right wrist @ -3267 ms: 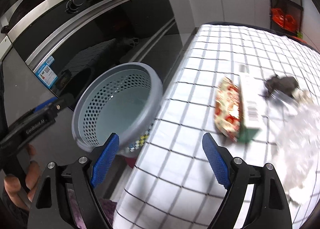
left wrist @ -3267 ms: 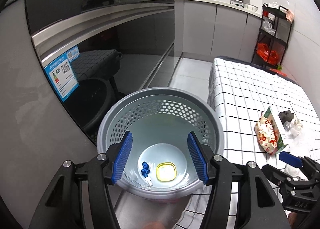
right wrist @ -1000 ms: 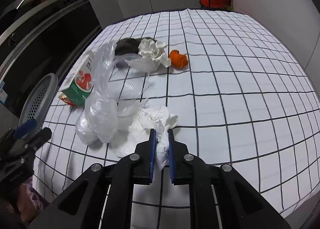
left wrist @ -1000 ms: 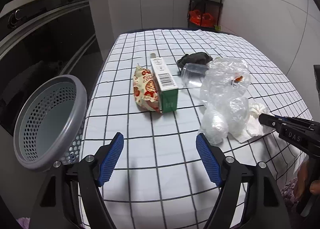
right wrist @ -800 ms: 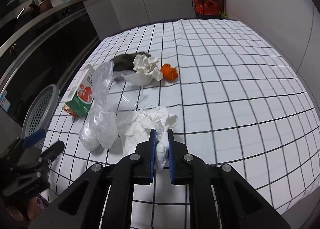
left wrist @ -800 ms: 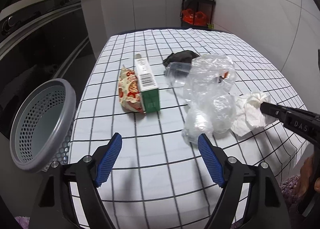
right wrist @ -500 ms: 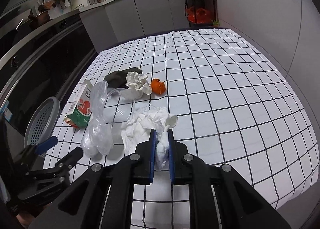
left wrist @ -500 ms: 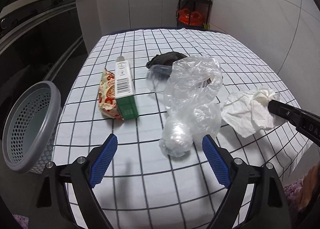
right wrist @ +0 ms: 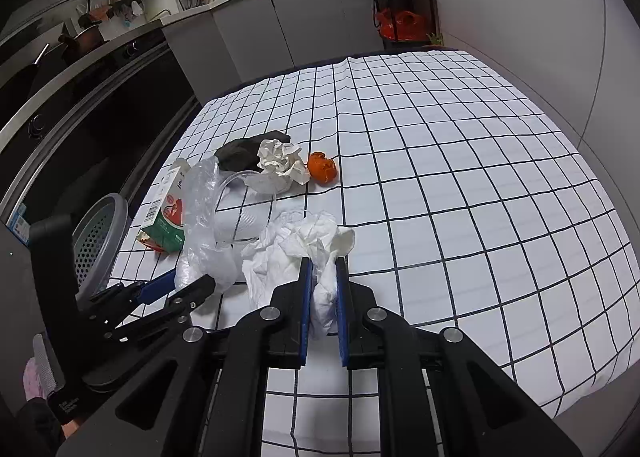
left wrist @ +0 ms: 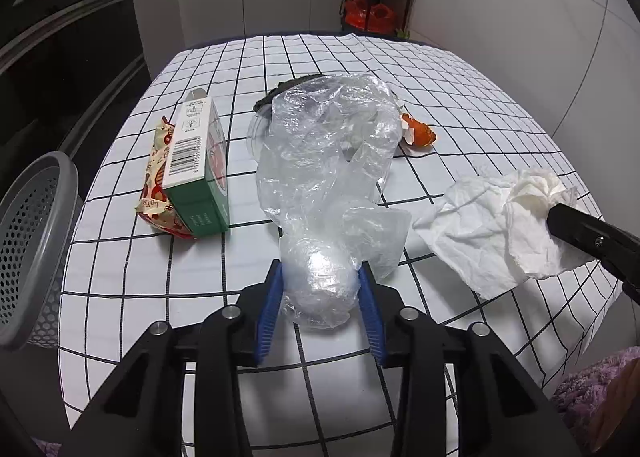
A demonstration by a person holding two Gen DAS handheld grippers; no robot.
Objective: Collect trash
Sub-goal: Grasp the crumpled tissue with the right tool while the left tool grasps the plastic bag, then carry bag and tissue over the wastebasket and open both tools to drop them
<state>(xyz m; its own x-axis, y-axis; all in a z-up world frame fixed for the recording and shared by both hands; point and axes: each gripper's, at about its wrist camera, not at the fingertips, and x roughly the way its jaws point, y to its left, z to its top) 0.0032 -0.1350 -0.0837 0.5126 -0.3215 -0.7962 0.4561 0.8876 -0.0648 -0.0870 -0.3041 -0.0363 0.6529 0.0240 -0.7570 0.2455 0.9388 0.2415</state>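
Crinkled clear plastic bag (left wrist: 332,161) lies on the bench covered by a white black-gridded cloth (right wrist: 460,161), and the left hand-held gripper (left wrist: 320,293) has its blue pads on either side of the bag's bunched near end; they look to be touching the film, though whether they grip it firmly is hard to judge through the transparent folds. The right hand-held gripper (right wrist: 323,299) is pressed together on a crumpled white paper tissue (right wrist: 304,253), which trails down onto the cloth beside the bag.

Both pieces of trash are thus in the pickup step, neither yet at the grey perforated plastic basket (left wrist: 34,253), which sits off the bench's left edge. Still on the cloth are a green and white carton (left wrist: 198,169) lying over a red patterned snack wrapper (left wrist: 154,177), a second white paper wad (right wrist: 282,165), a piece of orange peel (right wrist: 322,167), a clear plastic cup (right wrist: 244,217) and a dark crumpled item (right wrist: 244,149).

Next, I judge, both loads should be lifted clear and carried left over the basket's rim before release; the loose bag may snag the carton or cup.
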